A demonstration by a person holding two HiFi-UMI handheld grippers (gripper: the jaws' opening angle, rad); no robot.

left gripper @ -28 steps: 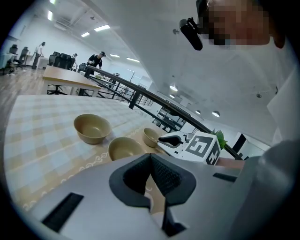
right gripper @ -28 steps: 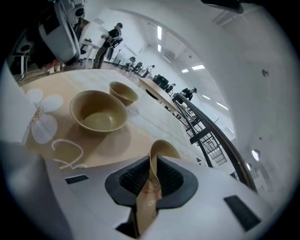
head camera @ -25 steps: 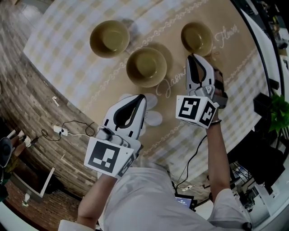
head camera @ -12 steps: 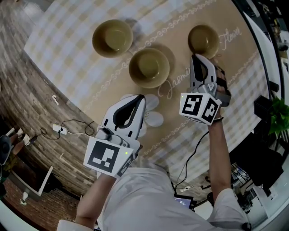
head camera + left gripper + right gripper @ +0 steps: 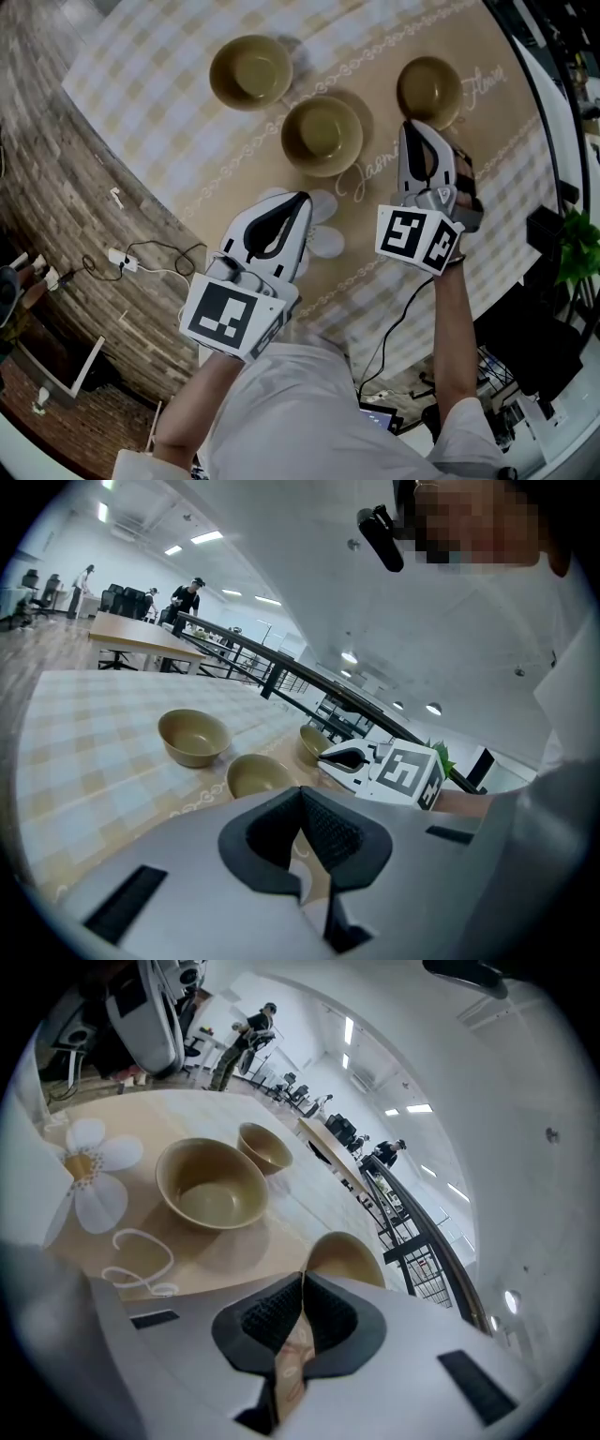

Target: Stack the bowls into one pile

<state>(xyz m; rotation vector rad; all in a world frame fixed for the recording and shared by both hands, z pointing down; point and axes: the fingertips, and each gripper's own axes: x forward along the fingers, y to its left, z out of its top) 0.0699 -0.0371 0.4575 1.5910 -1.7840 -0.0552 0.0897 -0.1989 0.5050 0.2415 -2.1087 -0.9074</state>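
Head view: your right tool [image 5: 411, 129] aims its tips at the right bowl [image 5: 429, 91], just beyond them toward the worktop's [image 5: 159, 122] right edge. The middle bowl [image 5: 322, 137] lies to that tool's left and the left bowl [image 5: 250, 72] is farther off. Your left tool [image 5: 300, 200] hovers nearer the worktop's near edge.

Left gripper view: jaws pressed together, nothing between.

Right gripper view: jaws together and empty, with the right bowl's rim just ahead.

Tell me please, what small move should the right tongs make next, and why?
Probably open the right tongs and ease them forward to the rim of the nearest bowl. They are shut on nothing, that bowl stands just ahead of their tips, and the middle bowl and the far bowl stand apart, unstacked.
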